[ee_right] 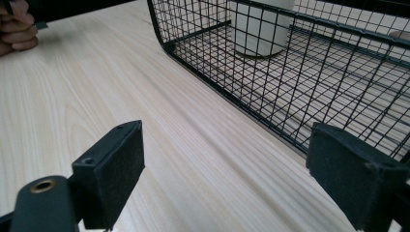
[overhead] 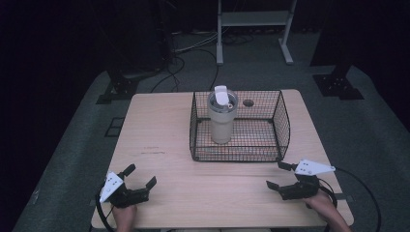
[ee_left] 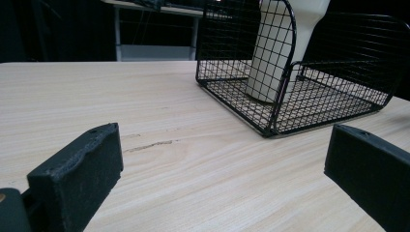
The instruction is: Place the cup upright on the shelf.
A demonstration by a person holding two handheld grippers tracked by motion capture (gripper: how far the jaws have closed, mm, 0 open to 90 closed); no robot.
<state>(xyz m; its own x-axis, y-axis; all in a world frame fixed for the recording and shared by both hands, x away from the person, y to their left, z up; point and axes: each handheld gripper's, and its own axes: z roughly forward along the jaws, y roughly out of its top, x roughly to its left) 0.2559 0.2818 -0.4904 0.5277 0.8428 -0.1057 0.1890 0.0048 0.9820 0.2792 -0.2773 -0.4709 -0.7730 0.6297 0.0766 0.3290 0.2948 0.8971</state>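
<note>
Two grippers sit low at my near edge of the table (overhead: 164, 145), both empty. Left gripper (overhead: 141, 177): jaws spread wide, nothing between them. Right gripper (overhead: 279, 175): jaws equally wide, hovering just short of the wire basket (overhead: 285, 126), its near right corner close ahead. Farther out, the basket stands at mid-table toward the far edge. Inside it, upright on the left half, a cream tumbler (overhead: 222, 123) with a white flip lid (overhead: 221, 94). Beyond the table I see dark floor and cables.
</note>
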